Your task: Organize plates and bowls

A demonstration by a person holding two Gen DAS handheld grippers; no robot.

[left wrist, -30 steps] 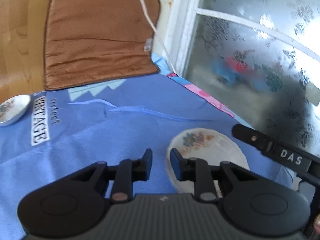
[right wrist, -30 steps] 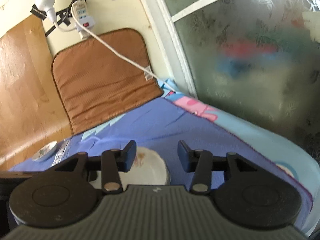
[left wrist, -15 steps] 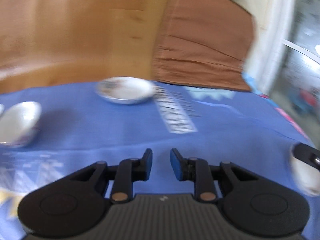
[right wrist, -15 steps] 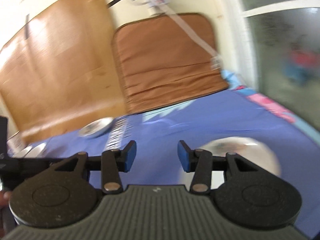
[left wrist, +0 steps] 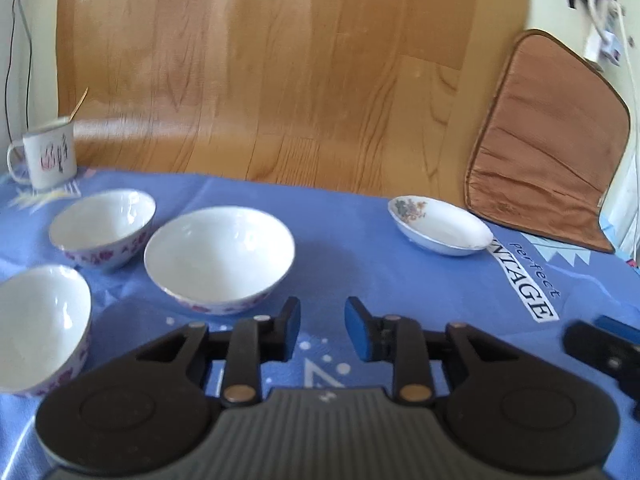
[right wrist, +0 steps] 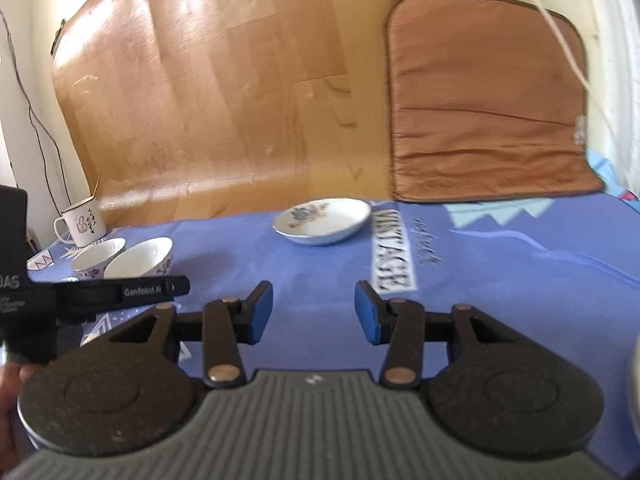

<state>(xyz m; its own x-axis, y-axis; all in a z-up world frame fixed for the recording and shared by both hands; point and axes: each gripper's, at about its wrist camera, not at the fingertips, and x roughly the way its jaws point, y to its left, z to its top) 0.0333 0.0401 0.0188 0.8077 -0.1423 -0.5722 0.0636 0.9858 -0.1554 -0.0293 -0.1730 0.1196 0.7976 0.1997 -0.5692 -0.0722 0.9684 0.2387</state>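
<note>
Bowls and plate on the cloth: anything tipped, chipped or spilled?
Nothing stands out. The three bowls sit upright and empty, close together. The plate lies flat, apart from them. No chips or spills show on the cloth.

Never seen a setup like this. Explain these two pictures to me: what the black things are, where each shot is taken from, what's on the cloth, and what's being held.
No robot here: a person carries a hand-held gripper in each hand, each with a fisheye camera looking along its two fingers.

One picture is from the left hand-held gripper, the other from the right hand-held gripper. Both are empty, jaws apart; the left's have just been opening a little.

On the blue tablecloth stand three white bowls: one nearest, one behind, one at the left edge. Farther right is a flowered plate, and a mug stands at the back left. A brown cushion leans on the wall.
</note>
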